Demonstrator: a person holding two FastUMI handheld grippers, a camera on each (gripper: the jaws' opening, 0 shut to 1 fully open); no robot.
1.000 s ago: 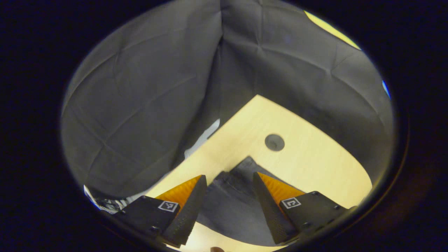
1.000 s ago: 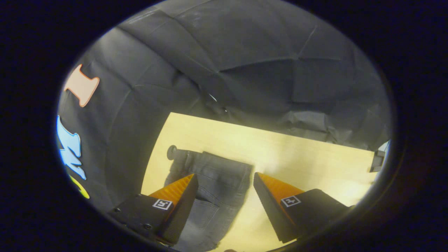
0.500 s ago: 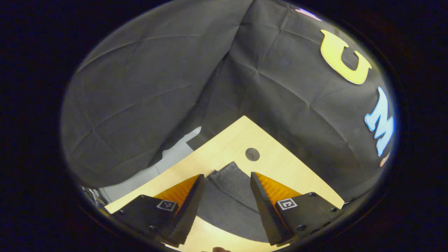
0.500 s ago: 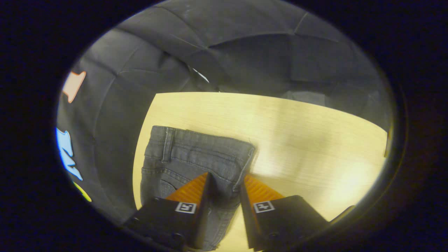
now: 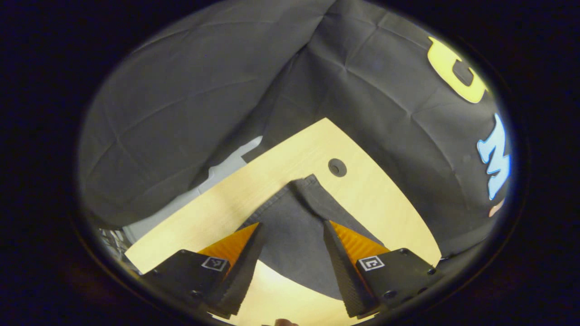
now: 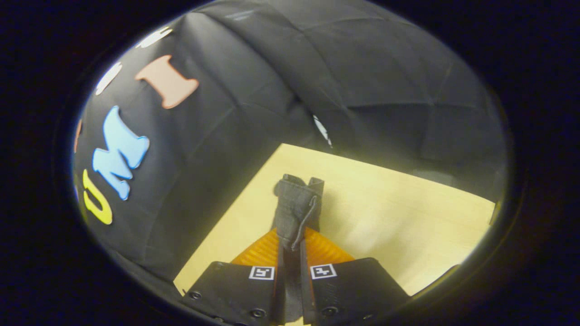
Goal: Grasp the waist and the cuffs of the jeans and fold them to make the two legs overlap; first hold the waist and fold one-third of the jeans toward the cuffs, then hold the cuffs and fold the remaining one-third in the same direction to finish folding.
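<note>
Jeans (image 5: 290, 226) lie on the wooden table (image 5: 213, 213), long axis running from 6 o'clock up to a corner at 12 in the left gripper view, just short of the round table hole (image 5: 337, 167). Left gripper (image 5: 290, 267) hangs over the denim, fingers spread wide, gripping nothing. Right gripper (image 6: 290, 253) is level, fingers pressed together on a bunched fold of the jeans (image 6: 297, 208) standing upright at 12. Half a second ago its fingers were parted around flat fabric.
</note>
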